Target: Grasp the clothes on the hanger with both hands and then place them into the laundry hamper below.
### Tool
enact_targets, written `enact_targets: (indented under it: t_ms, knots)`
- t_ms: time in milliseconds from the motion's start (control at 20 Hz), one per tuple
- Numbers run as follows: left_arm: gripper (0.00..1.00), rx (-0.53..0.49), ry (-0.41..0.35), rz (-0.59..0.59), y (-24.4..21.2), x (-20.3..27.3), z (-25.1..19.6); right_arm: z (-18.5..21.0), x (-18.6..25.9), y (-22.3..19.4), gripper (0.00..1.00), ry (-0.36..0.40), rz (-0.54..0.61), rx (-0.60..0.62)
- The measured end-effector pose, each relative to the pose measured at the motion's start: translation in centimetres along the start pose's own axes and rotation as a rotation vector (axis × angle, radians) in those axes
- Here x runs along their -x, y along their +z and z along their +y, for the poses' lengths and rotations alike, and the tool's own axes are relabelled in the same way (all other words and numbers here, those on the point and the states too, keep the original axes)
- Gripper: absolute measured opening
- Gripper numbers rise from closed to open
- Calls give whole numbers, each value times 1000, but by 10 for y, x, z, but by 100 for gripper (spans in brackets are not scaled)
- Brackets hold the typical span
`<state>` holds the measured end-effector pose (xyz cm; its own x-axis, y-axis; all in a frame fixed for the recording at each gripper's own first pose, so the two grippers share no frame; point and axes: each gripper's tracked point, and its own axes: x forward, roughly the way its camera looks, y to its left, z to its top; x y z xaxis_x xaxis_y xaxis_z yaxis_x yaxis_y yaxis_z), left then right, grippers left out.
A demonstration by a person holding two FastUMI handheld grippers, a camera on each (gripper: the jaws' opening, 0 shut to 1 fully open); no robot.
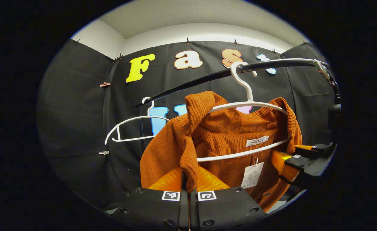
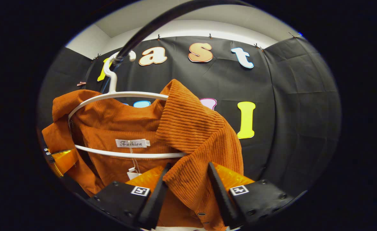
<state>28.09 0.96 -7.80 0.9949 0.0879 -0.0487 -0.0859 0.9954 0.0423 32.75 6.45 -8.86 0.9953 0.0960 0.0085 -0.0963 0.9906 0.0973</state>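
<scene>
Two grips are wanted here, and only one looks made: in the left gripper view the left gripper (image 1: 188, 189) has its fingers drawn narrow on a fold of the orange garment's (image 1: 227, 134) front edge, while in the right gripper view the right gripper (image 2: 185, 189) stands with fingers wide, the other lapel hanging between them and not yet pinched. The garment hangs on a white hanger (image 1: 249, 104) hooked over a dark rail (image 1: 207, 78), with a second, bare hanger (image 1: 127, 128) farther along. To do this step well, I judge the right fingers should close on the thick folded lapel rather than its thin edge, then both hands should lift the shoulders up and off the hanger's arms together, so the hook does not jump the rail. The cloth is a ribbed, corduroy-like weave, soft and heavy, likely to slide; the hanger is thin, smooth, curved plastic, and a paper tag (image 1: 252, 175) dangles at the neck.
</scene>
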Motion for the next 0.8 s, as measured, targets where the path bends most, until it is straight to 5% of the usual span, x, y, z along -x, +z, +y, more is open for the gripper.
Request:
enact_targets:
  t_ms: [150, 200, 600, 800]
  knots:
    - [7, -5, -2, -5, 2, 0, 4, -5, -8, -11, 14, 34, 65, -78]
    - [7, -7, -1, -7, 3, 0, 5, 0, -8, -13, 8, 72, 93, -119]
    - [5, 1, -31, 67, 5, -6, 12, 22, 5, -31, 5, 327, 406, -186]
    - [5, 107, -175, 203, 12, -3, 5, 18, 20, -18, 5, 424, 528, -139]
